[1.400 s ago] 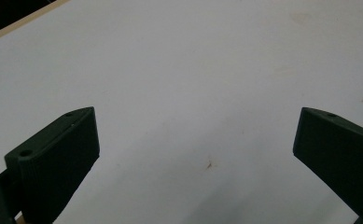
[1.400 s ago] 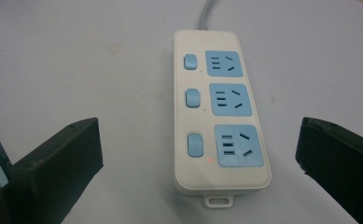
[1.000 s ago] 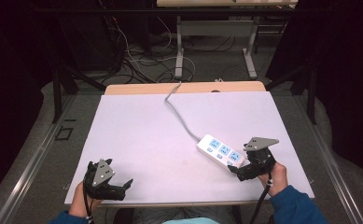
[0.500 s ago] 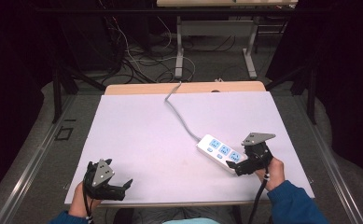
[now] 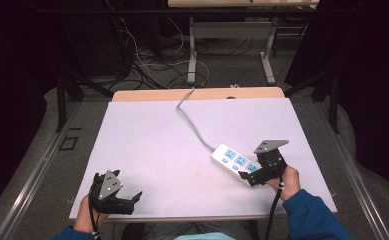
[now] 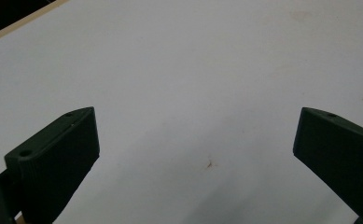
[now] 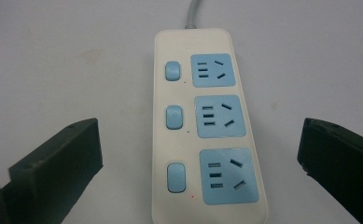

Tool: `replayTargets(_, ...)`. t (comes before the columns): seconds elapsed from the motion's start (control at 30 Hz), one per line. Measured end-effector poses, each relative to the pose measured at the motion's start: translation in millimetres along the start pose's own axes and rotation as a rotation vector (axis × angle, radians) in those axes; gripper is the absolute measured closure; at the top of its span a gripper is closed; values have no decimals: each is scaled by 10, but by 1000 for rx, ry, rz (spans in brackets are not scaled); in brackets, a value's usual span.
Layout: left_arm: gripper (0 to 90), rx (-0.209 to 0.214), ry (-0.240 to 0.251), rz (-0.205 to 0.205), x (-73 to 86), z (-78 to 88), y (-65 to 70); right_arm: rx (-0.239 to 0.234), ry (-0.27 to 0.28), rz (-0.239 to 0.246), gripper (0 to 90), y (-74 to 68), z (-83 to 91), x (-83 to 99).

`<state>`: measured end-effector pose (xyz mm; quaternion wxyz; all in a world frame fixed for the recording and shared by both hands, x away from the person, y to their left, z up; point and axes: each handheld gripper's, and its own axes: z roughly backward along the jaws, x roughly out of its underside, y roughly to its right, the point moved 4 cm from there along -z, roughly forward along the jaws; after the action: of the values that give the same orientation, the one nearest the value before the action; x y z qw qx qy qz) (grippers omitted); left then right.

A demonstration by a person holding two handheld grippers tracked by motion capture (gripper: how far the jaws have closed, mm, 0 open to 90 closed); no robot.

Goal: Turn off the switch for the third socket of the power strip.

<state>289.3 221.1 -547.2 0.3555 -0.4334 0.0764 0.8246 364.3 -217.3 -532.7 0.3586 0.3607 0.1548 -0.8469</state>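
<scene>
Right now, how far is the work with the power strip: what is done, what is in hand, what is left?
Nothing looks done yet: the power strip lies flat on the white table, its three sockets unused. In hand: the right gripper hovers at the strip's near end, jaws open on either side of it. The left gripper waits open near the table's front edge. Gripping the strip is left.
</scene>
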Motion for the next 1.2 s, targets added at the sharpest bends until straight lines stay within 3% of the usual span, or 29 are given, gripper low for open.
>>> replayTargets(0.07, 3, -7, -3, -12, -2, 1, -10, -2, -16, 2, 0, 0, 5, 7)
replayTargets(0.1, 3, -7, -4, -12, -1, 1, -9, -7, 2, 0, 0, 0, -9, 7)
replayTargets(0.23, 3, 1, 3, -1, -1, -2, 6, -13, 12, -15, 165, 0, -12, 18)
replayTargets(0.27, 3, 1, 3, -1, -1, -2, 6, -13, 12, -15, 165, 0, -12, 18)
replayTargets(0.33, 3, 1, 3, 5, 1, 4, 4, -4, 22, -17, 325, -4, 12, 13)
replayTargets(0.37, 3, 0, 4, 9, 0, 4, 3, -4, 22, -17, 325, -4, 12, 13)
replayTargets(0.4, 3, -5, 4, 7, -3, 3, -2, -6, 36, -22, 471, 2, 39, 11)
replayTargets(0.5, 3, -6, 4, -3, -6, -3, 4, -12, 42, -31, 717, 2, 57, 29)
replayTargets(0.57, 3, -8, 8, -5, -6, -1, 11, -13, 42, -35, 758, -6, 58, 39)
replayTargets(0.6, 3, -5, 2, -6, -6, 8, 4, -30, 37, -36, 865, -25, 50, 55)
replayTargets(0.67, 3, -3, -1, -7, -4, 8, 2, -39, 28, -37, 900, -46, 45, 66)
replayTargets(0.83, 3, -8, 3, -5, -8, -3, 3, -51, 13, -26, 900, -76, 36, 85)
replayTargets(0.97, 3, -12, -1, -20, -8, 0, 4, -51, -35, -39, 900, -75, 5, 123)
replayTargets(1.07, 3, -7, 4, 1, -4, -15, 12, -55, -36, -49, 900, -78, -25, 128)
replayTargets(1.1, 3, -3, -2, -5, -5, -11, 6, -51, -61, -46, 900, -75, -21, 136)
replayTargets(1.2, 3, -6, -4, -12, -10, -19, 3, -54, -64, -47, 900, -79, -49, 141)
